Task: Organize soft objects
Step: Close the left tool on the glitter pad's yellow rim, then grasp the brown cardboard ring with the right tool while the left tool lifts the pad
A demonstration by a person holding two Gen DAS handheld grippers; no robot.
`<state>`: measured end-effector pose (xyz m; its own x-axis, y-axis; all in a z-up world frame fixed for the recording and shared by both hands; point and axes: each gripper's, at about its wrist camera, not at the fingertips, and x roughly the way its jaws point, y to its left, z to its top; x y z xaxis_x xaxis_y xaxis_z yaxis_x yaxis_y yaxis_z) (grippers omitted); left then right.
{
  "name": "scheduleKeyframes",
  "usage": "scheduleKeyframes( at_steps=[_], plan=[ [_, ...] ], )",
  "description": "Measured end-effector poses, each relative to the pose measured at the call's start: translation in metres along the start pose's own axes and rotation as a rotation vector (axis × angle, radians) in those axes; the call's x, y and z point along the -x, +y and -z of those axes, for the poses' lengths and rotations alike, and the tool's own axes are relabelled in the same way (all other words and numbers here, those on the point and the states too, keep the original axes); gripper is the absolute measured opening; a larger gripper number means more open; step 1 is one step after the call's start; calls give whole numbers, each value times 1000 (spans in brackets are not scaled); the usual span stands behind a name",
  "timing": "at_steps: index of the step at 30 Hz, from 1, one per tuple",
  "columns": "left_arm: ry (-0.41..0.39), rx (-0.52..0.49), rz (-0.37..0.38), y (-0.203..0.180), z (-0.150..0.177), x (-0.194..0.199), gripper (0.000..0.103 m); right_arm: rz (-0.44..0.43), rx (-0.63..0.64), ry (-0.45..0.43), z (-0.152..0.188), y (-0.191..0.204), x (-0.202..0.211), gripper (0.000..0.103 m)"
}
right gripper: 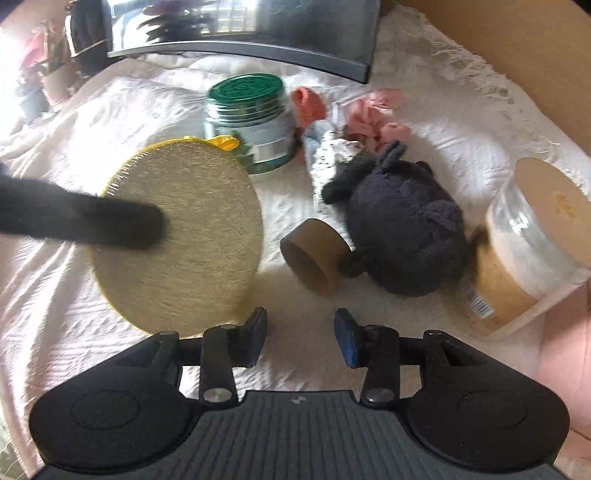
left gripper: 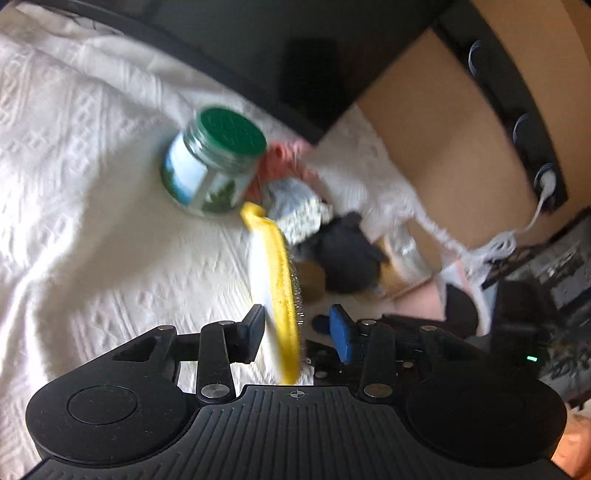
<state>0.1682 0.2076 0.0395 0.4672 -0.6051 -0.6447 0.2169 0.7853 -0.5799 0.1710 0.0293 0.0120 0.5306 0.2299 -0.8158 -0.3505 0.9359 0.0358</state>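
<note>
- Left claw [left gripper: 298,318] stood open around a round yellow-edged pad [right gripper: 195,236]. The pad was on edge between the fingers, its white face against one pad and the other blue pad clear of it. Blur hid whether it rested on anything.
- Right claw [right gripper: 300,322] was open with nothing in it, over bare cover.
- White textured cover [left gripper: 92,184] lay rumpled under everything, with a fringed edge at the far side.
- Brown cardboard wall [left gripper: 424,129] rose beside the cover, cut off by the frame. A dark glossy panel [right gripper: 240,33] stood behind, its reflections unreadable.
- Clear tub [right gripper: 532,236] with a tan lid lay tilted, touching the dark grey plush toy [right gripper: 402,229].
- Green-lidded glass jar [right gripper: 247,122] stood behind the pad and was partly hidden by it.
- Brown cardboard ring [right gripper: 314,254] lay against the plush toy.
- Speckled blue-and-white cloth [right gripper: 325,155] and pink cloth [right gripper: 369,118] lay bunched between the jar and the plush toy, too blurred to tell what they were.
</note>
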Motion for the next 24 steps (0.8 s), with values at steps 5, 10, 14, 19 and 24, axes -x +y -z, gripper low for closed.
scheduleKeyframes(
  at_steps=[5,10,14,19,24],
  plan=[
    [-68,3,-50,-1,3,-6,40,-16,46,-13,8,10,5,42],
    [-119,3,-90,3,-2,-8,19,-11,55,-51,9,9,15,42],
    [-141,-2,-112,5,-1,-5,18,93,172,-158,7,20,34,44],
    [-193,-24,-187,8,2,9,18,167,290,-215,-4,31,28,57],
    [-207,5,-214,16,7,18,18,205,364,-188,-16,38,6,57]
  ],
)
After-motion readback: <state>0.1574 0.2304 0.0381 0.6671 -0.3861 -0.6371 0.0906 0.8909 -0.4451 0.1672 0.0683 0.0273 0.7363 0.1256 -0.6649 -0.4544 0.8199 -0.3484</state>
